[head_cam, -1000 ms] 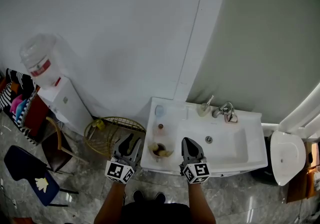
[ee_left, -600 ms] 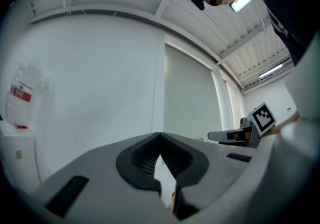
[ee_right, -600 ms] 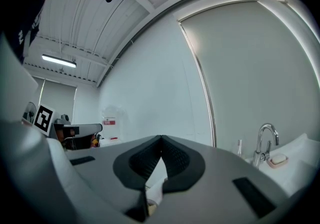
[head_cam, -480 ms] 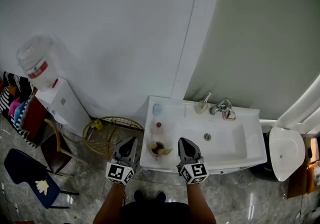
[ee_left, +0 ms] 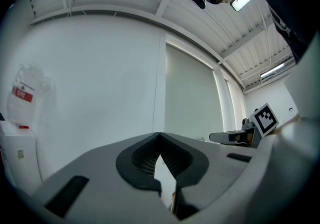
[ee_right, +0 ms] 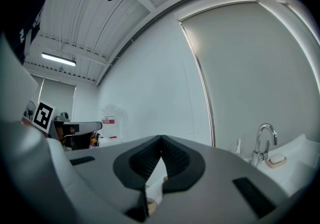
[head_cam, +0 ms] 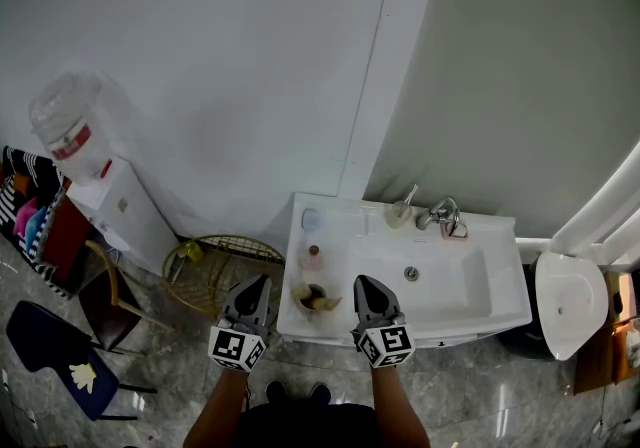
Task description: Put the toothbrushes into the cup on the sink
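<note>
A cup (head_cam: 313, 297) stands on the front left corner of the white sink (head_cam: 470, 291), with pale handles sticking out of it; they are too small to name for sure. My left gripper (head_cam: 250, 289) hovers just left of the sink's edge, jaws shut and empty; in its own view the left gripper (ee_left: 160, 134) has its tips meeting. My right gripper (head_cam: 364, 286) is over the sink's front rim, right of the cup, also shut with nothing held. In its own view the right gripper (ee_right: 161, 137) points along the sink toward the tap (ee_right: 262, 143).
A pink bottle (head_cam: 313, 256) and a blue item (head_cam: 310, 219) stand behind the cup. By the tap (head_cam: 440, 213) a thin stick leans in a small holder (head_cam: 402, 213). A wire basket (head_cam: 215, 266), a water dispenser (head_cam: 110, 201) and chairs (head_cam: 50, 346) are at left, a toilet (head_cam: 565, 301) at right.
The left gripper's jaws have closed with nothing between them. Both grippers have drawn back slightly toward me; the right one stayed shut.
</note>
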